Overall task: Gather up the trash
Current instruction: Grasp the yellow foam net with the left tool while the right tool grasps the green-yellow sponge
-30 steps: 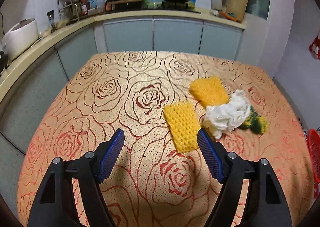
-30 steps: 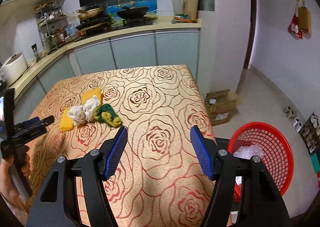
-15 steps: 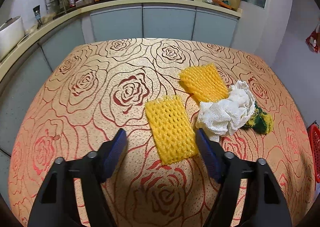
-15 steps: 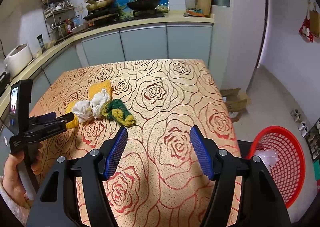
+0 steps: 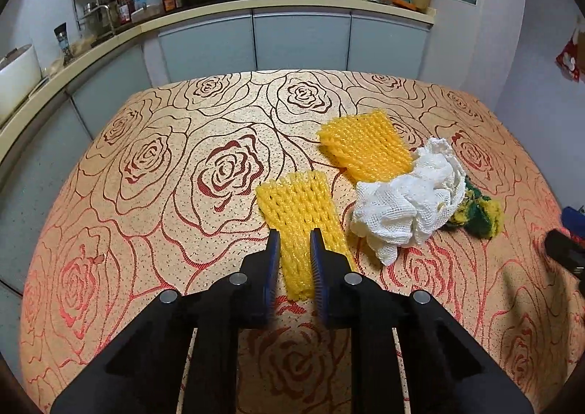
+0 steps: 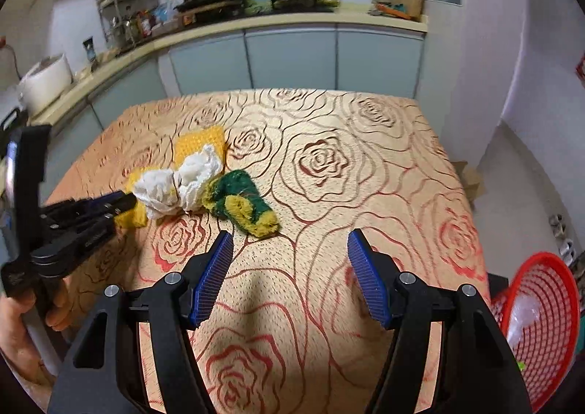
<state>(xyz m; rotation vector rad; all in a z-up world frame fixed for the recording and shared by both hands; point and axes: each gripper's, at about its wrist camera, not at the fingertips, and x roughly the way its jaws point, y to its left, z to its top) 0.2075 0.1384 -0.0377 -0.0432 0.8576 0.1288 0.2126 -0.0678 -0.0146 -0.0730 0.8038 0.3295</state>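
On the rose-patterned tablecloth (image 5: pixel 146 231) lie two yellow foam nets, a crumpled white net (image 5: pixel 406 202) and a green-and-yellow net (image 5: pixel 475 213). My left gripper (image 5: pixel 295 235) is closing on the nearer yellow foam net (image 5: pixel 292 202), whose near end is pinched between the blue pads. The farther yellow net (image 5: pixel 365 147) lies behind it, partly under the white one. In the right wrist view my right gripper (image 6: pixel 289 238) hangs open over bare cloth, just short of the green-and-yellow net (image 6: pixel 239 204). The left gripper (image 6: pixel 126 204) shows there at the pile's left.
A red mesh basket (image 6: pixel 541 304) with a clear plastic scrap inside stands on the floor, below the table's right edge. Kitchen counters with pots, a rack and a rice cooker run behind and left of the table. Cardboard boxes sit on the floor at the far right.
The left jaws have gone from wide apart to nearly together around the near yellow net. The right gripper has moved in toward the pile, still open.
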